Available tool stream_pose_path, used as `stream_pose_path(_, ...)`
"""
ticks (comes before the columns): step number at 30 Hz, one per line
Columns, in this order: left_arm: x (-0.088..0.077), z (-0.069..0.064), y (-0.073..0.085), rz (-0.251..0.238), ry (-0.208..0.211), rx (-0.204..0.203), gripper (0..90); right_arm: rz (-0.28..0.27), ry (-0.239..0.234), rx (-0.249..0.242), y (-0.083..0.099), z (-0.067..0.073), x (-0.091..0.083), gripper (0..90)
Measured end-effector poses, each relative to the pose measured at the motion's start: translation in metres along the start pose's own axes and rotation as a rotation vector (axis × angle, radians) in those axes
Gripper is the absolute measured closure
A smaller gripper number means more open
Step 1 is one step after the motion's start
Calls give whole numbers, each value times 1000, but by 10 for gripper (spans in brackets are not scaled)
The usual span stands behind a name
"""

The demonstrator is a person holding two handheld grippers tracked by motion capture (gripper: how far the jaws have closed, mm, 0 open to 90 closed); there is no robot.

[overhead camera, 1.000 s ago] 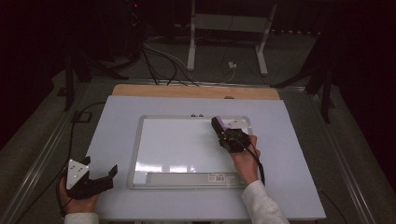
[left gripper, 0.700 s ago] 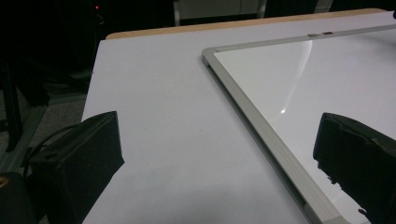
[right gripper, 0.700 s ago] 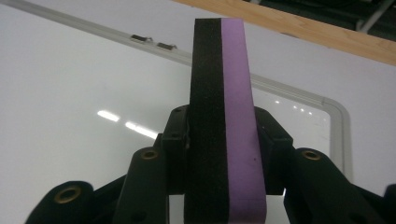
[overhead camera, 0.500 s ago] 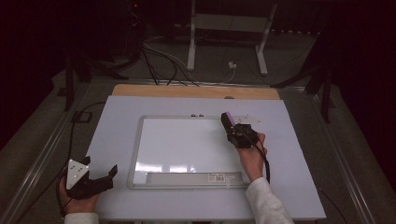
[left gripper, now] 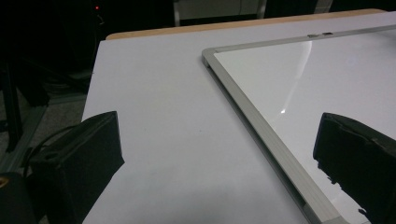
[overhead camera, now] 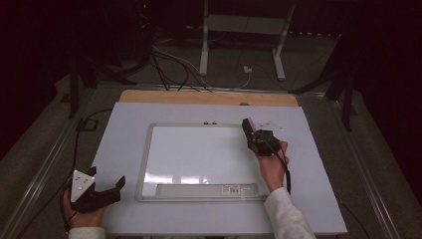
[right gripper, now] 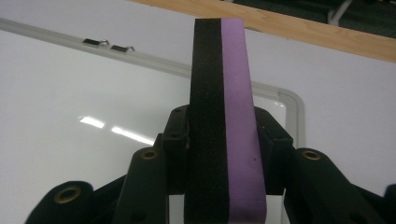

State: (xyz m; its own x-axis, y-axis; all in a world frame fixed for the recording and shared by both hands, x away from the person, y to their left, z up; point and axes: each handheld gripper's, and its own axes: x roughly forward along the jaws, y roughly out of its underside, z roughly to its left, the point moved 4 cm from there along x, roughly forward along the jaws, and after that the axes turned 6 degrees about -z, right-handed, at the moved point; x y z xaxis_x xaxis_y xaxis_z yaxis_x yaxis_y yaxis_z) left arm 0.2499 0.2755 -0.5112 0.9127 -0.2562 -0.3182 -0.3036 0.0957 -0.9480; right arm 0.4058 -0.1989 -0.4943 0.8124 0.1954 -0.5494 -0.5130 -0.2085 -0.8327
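A whiteboard (overhead camera: pixel 199 154) with a silver frame lies flat on the pale table. At the board's far right corner my right gripper (overhead camera: pixel 256 139) is shut on an eraser (overhead camera: pixel 248 125), purple foam on one side and black felt on the other. In the right gripper view the eraser (right gripper: pixel 224 116) stands upright between the jaws of the right gripper (right gripper: pixel 224 154), above the whiteboard (right gripper: pixel 70 93). My left gripper (overhead camera: pixel 107 178) rests open at the table's near left corner. In the left gripper view nothing lies between the wide-apart jaws of the left gripper (left gripper: pixel 217 163), beside the whiteboard (left gripper: pixel 336 79).
A wooden strip (overhead camera: pixel 209 97) runs along the table's far edge. Two small clips (overhead camera: pixel 210 122) sit on the board's far frame, and a label strip (overhead camera: pixel 199 190) lies along its near edge. Cables and a white stand (overhead camera: pixel 244 30) are on the floor beyond.
My right gripper has slid to the right with the eraser, toward the board's far right corner. The left gripper has stayed where it was.
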Motion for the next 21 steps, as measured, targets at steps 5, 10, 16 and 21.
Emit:
stream_pose_path(5, 0, 0, 0, 2, 1, 0, 21, 11, 27, 15, 2, -7, 2, 631)
stream_pose_path(10, 0, 0, 0, 0, 0, 0, 21, 18, 53, 27, 3, -14, 4, 631)
stream_pose_path(16, 0, 0, 0, 0, 0, 0, 21, 22, 79, 45, 4, -23, 5, 631)
stream_pose_path(21, 0, 0, 0, 1, 0, 0, 21, 16, 96, 74, 2, -33, 3, 631)
